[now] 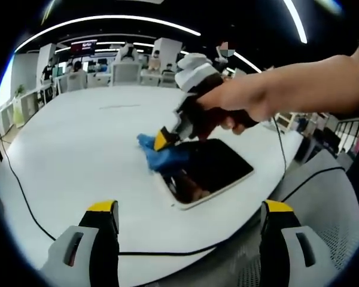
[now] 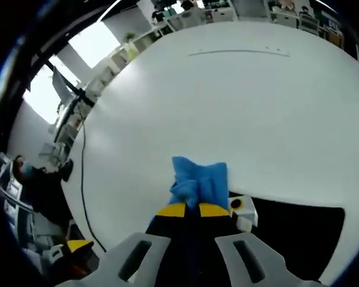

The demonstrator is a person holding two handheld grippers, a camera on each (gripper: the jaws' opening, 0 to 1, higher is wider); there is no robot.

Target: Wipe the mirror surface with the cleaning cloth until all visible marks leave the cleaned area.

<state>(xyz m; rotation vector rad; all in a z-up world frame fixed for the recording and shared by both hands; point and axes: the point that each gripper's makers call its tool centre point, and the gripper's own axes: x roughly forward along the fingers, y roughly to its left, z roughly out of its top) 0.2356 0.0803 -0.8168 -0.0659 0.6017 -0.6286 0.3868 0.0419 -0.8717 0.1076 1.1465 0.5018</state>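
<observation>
Two grippers at the mirror [image 1: 210,169]: my right gripper [image 2: 191,210], jaws clamped on the cloth [image 2: 198,180], presses it onto the mirror's far corner; my left gripper [image 1: 188,218] hovers near the mirror, jaws spread, empty. Wiping is under way; next, I judge, a sweep across the glass.

Table [image 1: 96,137]: white, round, broad; black cable [image 1: 24,203] trailing across its near-left part.
Mirror [image 1: 212,170]: lying flat on table near its right edge, dark glass, pale frame.
Cloth [image 1: 161,156]: blue, bunched at mirror's far-left corner, touching the glass.
Right gripper [image 1: 164,140]: pinching cloth, gripped by a hand [image 1: 239,101] above mirror.
Left gripper [image 1: 188,230]: yellow-tipped jaws spread apart, nearer than mirror, holding nothing.
Beyond table: desks, chairs, seated people.
</observation>
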